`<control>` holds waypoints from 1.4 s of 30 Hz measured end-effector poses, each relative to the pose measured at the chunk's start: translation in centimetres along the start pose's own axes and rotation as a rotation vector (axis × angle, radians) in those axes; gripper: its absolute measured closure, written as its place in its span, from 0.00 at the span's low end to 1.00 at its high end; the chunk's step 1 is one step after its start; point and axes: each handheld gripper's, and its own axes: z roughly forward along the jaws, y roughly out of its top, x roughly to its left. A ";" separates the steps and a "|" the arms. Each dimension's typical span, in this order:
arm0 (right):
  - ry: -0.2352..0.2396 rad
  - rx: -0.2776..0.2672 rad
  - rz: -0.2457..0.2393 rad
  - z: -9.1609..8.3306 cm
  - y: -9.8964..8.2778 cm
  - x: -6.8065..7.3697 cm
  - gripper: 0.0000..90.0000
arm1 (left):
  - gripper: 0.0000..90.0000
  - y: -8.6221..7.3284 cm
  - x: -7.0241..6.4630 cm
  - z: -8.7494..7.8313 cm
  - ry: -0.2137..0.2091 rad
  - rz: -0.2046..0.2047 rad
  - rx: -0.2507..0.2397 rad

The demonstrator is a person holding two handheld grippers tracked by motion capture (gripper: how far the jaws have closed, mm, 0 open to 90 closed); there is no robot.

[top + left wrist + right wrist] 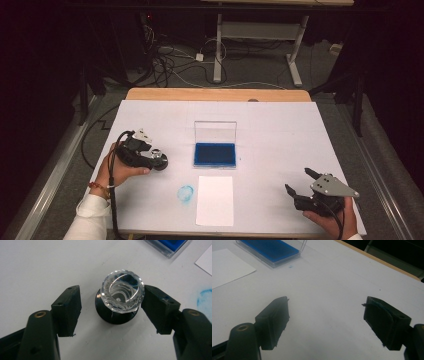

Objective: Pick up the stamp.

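Stamp, bench's left side: left tongs straddling its clear knob, not yet clamped (right tongs wide, idle); next, squeeze and lift.

Off-task items, placed relative to the grippers:

- Ink pad: blue, in a clear case, with the lid standing upright at its far edge. It lies near the left gripper, towards the table's middle, and well apart from the right gripper.
- Sheet of paper: white and blank. It lies flat between the two grippers, just nearer the person than the ink pad.
- Blue smudge: on the table cover, just beside the paper and near the left gripper.
- White table cover: lies under both grippers. A wooden table edge shows beyond it.
- Cables and a desk frame: on the floor, far beyond both grippers.
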 end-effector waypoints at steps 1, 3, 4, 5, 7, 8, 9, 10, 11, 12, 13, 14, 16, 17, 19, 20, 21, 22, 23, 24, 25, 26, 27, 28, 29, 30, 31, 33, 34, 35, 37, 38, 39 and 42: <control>0.000 0.000 -0.003 0.0 0.0 0.0 0.23 | 0.37 0.1 0.1 0.1 0.005 0.001 0.000; 0.003 0.001 -0.004 0.0 0.0 0.1 0.23 | 0.39 0.1 0.1 0.2 0.001 0.000 -0.004; 0.003 0.001 -0.007 0.1 0.1 0.1 0.23 | 0.40 0.2 0.2 0.2 -0.008 0.002 -0.006; 0.005 0.001 -0.009 0.1 0.1 0.2 0.23 | 0.40 0.2 0.3 0.2 -0.007 0.002 -0.010; 0.006 0.005 -0.009 0.2 0.1 0.3 0.23 | 0.42 0.3 0.3 0.3 -0.022 0.004 -0.014; 0.008 0.005 -0.013 0.2 0.1 0.3 0.23 | 0.43 0.3 0.3 0.3 -0.022 0.004 -0.014; 0.010 0.004 -0.012 0.2 0.1 0.3 0.23 | 0.43 0.3 0.4 0.4 -0.027 0.009 -0.018; 0.012 0.007 -0.014 0.3 0.1 0.3 0.23 | 0.45 0.4 0.3 0.4 -0.037 0.010 -0.018; 0.011 0.008 -0.017 0.3 0.1 0.4 0.23 | 0.46 0.4 0.3 0.5 -0.035 0.012 -0.021; 0.014 0.009 -0.022 0.3 0.1 0.4 0.23 | 0.46 0.4 0.3 0.4 -0.030 0.015 -0.024; 0.015 0.009 -0.023 0.3 0.1 0.4 0.24 | 0.47 0.4 0.3 0.4 -0.036 0.018 -0.026; 0.016 0.010 -0.023 0.3 0.1 0.5 0.24 | 0.48 0.4 0.2 0.3 -0.036 0.021 -0.027; 0.015 0.010 -0.024 0.3 0.1 0.4 0.24 | 0.51 0.4 0.2 0.3 -0.035 0.024 -0.030; 0.015 0.010 -0.023 0.3 0.1 0.4 0.24 | 0.51 0.5 0.1 0.3 -0.037 0.030 -0.037; 0.016 0.010 -0.025 0.3 0.1 0.4 0.24 | 0.54 0.5 0.0 0.3 -0.034 0.038 -0.036; 0.015 0.009 -0.027 0.3 0.1 0.5 0.24 | 0.54 0.5 0.0 0.3 -0.034 0.036 -0.038; 0.015 0.008 -0.028 0.3 0.1 0.5 0.24 | 0.54 0.5 0.0 0.3 -0.038 0.037 -0.037; 0.015 0.008 -0.028 0.3 0.1 0.5 0.24 | 0.57 0.5 0.0 0.3 -0.038 0.037 -0.037; 0.016 0.009 -0.027 0.3 0.1 0.5 0.24 | 0.60 0.5 -0.1 0.4 -0.049 0.043 -0.032; 0.016 0.010 -0.029 0.3 0.1 0.5 0.24 | 0.60 0.6 -0.1 0.4 -0.043 0.046 -0.029; 0.016 0.011 -0.031 0.3 0.1 0.5 0.24 | 0.60 0.6 -0.1 0.4 -0.043 0.046 -0.029; 0.017 0.012 -0.032 0.3 0.1 0.5 0.24 | 0.60 0.6 -0.2 0.4 -0.039 0.054 -0.027; 0.017 0.012 -0.032 0.3 0.1 0.5 0.24 | 0.60 0.7 -0.3 0.4 -0.038 0.054 -0.026; 0.019 0.013 -0.032 0.3 0.1 0.5 0.24 | 0.60 0.7 -0.3 0.4 -0.036 0.058 -0.024; 0.020 0.015 -0.030 0.4 0.1 0.6 0.24 | 0.61 0.7 -0.3 0.4 -0.034 0.059 -0.024; 0.019 0.016 -0.031 0.4 0.1 0.6 0.24 | 0.61 0.7 -0.3 0.4 -0.032 0.059 -0.026; 0.018 0.016 -0.034 0.4 0.1 0.6 0.24 | 0.61 0.7 -0.4 0.4 -0.031 0.060 -0.025; 0.017 0.017 -0.034 0.4 0.1 0.6 0.25 | 0.61 0.7 -0.4 0.4 -0.028 0.065 -0.024; 0.017 0.018 -0.034 0.4 0.1 0.6 0.25 | 0.61 0.7 -0.4 0.4 -0.025 0.067 -0.026; 0.018 0.018 -0.034 0.4 0.1 0.6 0.25 | 0.61 0.7 -0.5 0.4 -0.020 0.069 -0.030; 0.017 0.020 -0.035 0.4 0.1 0.6 0.25 | 0.61 0.7 -0.7 0.4 -0.012 0.077 -0.029; 0.019 0.019 -0.033 0.4 0.1 0.6 0.25 | 0.61 0.7 -0.8 0.4 -0.009 0.079 -0.029; 0.019 0.018 -0.033 0.4 0.1 0.6 0.25 | 0.61 0.7 -0.8 0.4 -0.007 0.080 -0.029; 0.020 0.017 -0.031 0.4 0.1 0.6 0.25 | 0.61 0.7 -0.9 0.3 0.001 0.077 -0.037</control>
